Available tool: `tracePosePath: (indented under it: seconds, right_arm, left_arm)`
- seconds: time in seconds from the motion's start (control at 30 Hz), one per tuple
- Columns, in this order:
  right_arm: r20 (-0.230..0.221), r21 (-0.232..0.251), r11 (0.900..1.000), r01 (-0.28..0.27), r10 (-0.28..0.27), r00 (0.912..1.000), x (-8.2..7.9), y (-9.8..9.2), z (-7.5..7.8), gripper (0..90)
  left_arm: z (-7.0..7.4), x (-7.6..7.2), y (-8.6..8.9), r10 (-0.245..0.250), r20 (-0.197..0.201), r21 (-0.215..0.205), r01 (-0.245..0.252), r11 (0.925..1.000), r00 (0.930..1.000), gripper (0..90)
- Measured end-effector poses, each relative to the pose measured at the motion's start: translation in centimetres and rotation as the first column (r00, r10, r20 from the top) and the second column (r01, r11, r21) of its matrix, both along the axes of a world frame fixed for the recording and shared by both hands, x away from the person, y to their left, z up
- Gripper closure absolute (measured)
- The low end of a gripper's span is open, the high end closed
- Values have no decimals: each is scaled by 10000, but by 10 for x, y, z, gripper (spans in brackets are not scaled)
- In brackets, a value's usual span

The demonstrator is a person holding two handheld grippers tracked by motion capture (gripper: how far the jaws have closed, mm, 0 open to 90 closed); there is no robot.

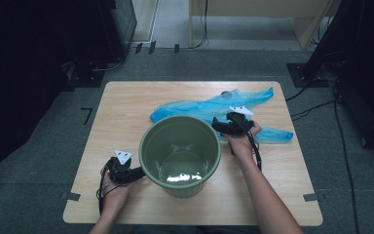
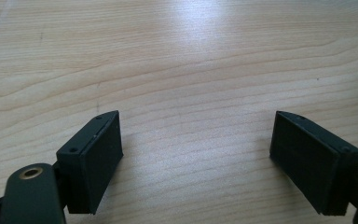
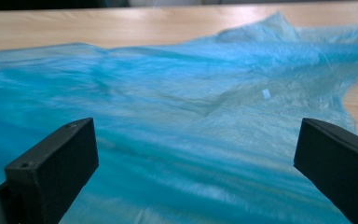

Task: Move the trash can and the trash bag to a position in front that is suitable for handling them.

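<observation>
The right gripper's point(image 1: 226, 127) fingers point(image 3: 56, 163) stand spread wide with nothing clamped between them; in the right gripper view the blue plastic bag point(image 3: 182, 130) spreads straight ahead of and under them, loose and crinkled. The left gripper's point(image 1: 137, 173) fingers point(image 2: 93, 158) are likewise released, hovering over bare wood of the bench point(image 2: 177, 60), with a sliver of the green bin point(image 1: 180, 155) at the far right edge of that view.

In the high view the bag point(image 1: 190, 108) lies flat on the far side of the bench, upper right of centre, its long axis running from left to right and rising slightly toward the upper right corner. The right gripper sits at the bag's near edge, just right of the bin's rim, so it is plainly the nearer hand. The left gripper rests by the bin's lower left side, well apart from the bag, with the bin between them.

The likely next move, lining the bin, probably starts with the right fingers pinching the bag just ahead.
</observation>
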State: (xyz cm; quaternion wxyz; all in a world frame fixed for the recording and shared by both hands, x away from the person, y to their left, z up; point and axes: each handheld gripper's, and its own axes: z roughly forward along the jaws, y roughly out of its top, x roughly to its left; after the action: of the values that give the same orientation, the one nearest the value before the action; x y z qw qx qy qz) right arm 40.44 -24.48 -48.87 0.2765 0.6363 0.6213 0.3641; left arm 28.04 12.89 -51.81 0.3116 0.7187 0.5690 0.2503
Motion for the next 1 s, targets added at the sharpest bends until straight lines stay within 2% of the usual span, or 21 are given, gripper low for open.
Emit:
tracePosePath:
  seconds: [0.07,0.13,0.23,0.27,0.3,0.33,0.37,0.4,0.5,0.53,0.57,0.7,0.73,0.77,0.8,0.83,0.87,0.9,0.97,1.0]
  right_arm:
    - [-89,-91,9999,87,-88,9999,5,-1,-3,0]
    - [-484,-44,9998,211,-213,9986,16,-2,-17,0]
    - [-1021,-91,10000,-36,27,9948,18,0,-27,0]
    - [-1021,-91,10000,-36,27,9948,18,0,-27,0]
    - [-1381,-326,9994,-148,102,9904,17,2,-34,0]
    - [-1471,-662,9975,-239,139,9890,16,5,-35,0]
    - [-1471,-662,9975,-239,139,9890,16,5,-35,0]
    - [-1544,-1013,9941,-400,240,9877,14,9,-35,0]
    - [-1493,-994,9943,-391,239,9885,12,9,-35,24]
    - [-1295,-986,9946,-330,201,9914,8,8,-35,104]
    - [-1295,-986,9946,-330,201,9914,8,8,-35,104]
    - [-690,-968,9952,-114,47,9976,-4,8,-33,606]
    - [-641,-979,9952,-88,26,9979,-6,9,-32,676]
    - [-641,-979,9952,-88,26,9979,-6,9,-32,676]
    - [-634,-918,9958,-44,-15,9980,-8,8,-32,790]
    - [-640,-887,9960,39,-96,9979,-9,8,-32,832]
    - [-640,-887,9960,39,-96,9979,-9,8,-32,832]
    - [-650,-748,9970,197,-246,9976,-9,6,-32,884]
    - [-620,-567,9981,239,-274,9977,-9,5,-32,893]
    - [-187,-280,9990,356,-361,9992,-13,2,-31,898]
  left_arm:
    - [0,0,0,21,5,-1,-21,10000,10000,160]
    - [0,0,0,31,1,-11,-31,10000,10000,160]
    - [0,0,0,26,1,-6,-26,10000,10000,160]
    - [0,0,0,27,-1,-12,-27,10000,10000,160]
    - [0,0,0,15,0,-8,-15,10000,10000,161]
    - [0,0,0,11,-4,-19,-11,10000,10000,161]
    - [0,0,0,11,-4,-19,-11,10000,10000,161]
    - [0,0,-1,2,-2,-27,-2,10000,10000,161]
    - [0,0,-1,6,0,-30,-6,10000,10000,161]
    - [0,0,-1,-11,-3,-23,11,10000,10000,161]
    - [0,0,-1,-11,-3,-23,11,10000,10000,161]
    - [0,0,-1,-22,-1,-31,22,10000,10000,161]
    - [0,0,-1,-22,-1,-31,22,10000,10000,162]
    - [0,0,-1,-24,2,-28,24,10000,10000,162]
    - [0,0,-1,-21,-1,-30,21,10000,10000,161]
    - [0,0,-1,-22,-3,-33,22,10000,10000,162]
    - [0,0,-1,-22,-3,-33,22,10000,10000,162]
    - [0,0,-1,-25,-8,-38,25,10000,10000,162]
    - [0,0,-1,-26,-8,-38,26,10000,10000,162]
    - [0,0,-1,-26,-8,-36,26,10000,10000,162]
